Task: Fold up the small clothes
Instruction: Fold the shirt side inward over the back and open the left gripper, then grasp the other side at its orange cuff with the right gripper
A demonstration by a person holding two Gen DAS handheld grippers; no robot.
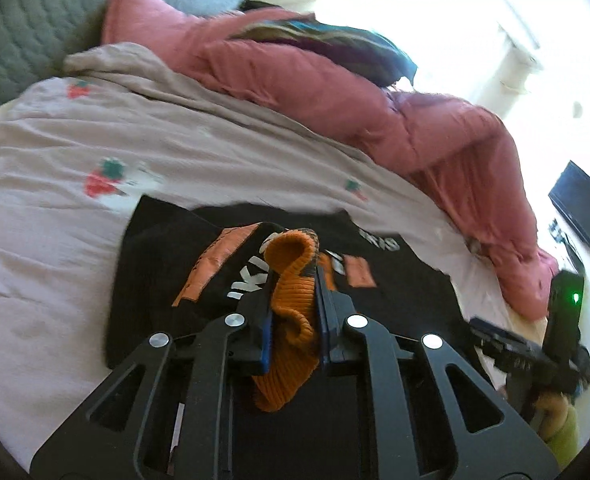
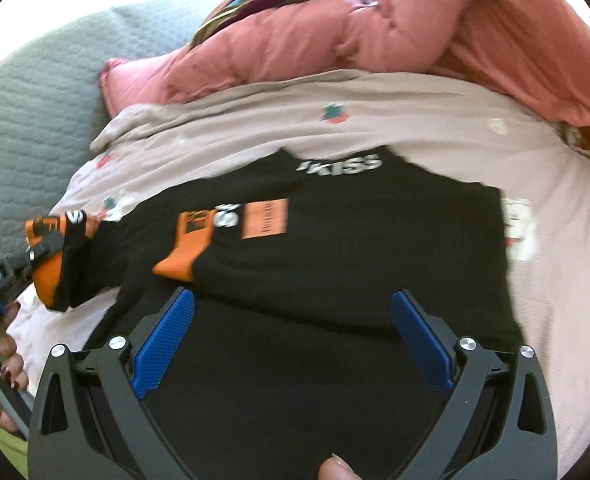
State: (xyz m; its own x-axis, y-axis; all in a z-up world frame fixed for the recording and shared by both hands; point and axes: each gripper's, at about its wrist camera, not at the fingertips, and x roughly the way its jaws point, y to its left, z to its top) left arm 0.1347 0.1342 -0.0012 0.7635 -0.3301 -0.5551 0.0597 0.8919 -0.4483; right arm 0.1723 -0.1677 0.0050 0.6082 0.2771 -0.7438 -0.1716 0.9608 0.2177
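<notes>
Left wrist view: left gripper (image 1: 295, 280) clamped on orange ribbed cuff (image 1: 291, 320), centre frame, above black garment (image 1: 159, 264) lying on pink sheet (image 1: 55, 200); right gripper (image 1: 507, 340) lower right, jaw state unclear.

Right wrist view: right gripper (image 2: 291, 340) spread wide over black garment (image 2: 335, 260), gripping nothing; "KISS" print (image 2: 341, 165) readable upper centre; held sleeve (image 2: 61, 256) far left.

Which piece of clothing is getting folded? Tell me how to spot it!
Find the bed with the pale strawberry-print sheet and the puffy pink duvet heaped behind. Flat on that sheet lies the black top, one orange-cuffed sleeve pinched in the left gripper. It is the only black cloth there, with white KISS letters and orange patches.
</notes>
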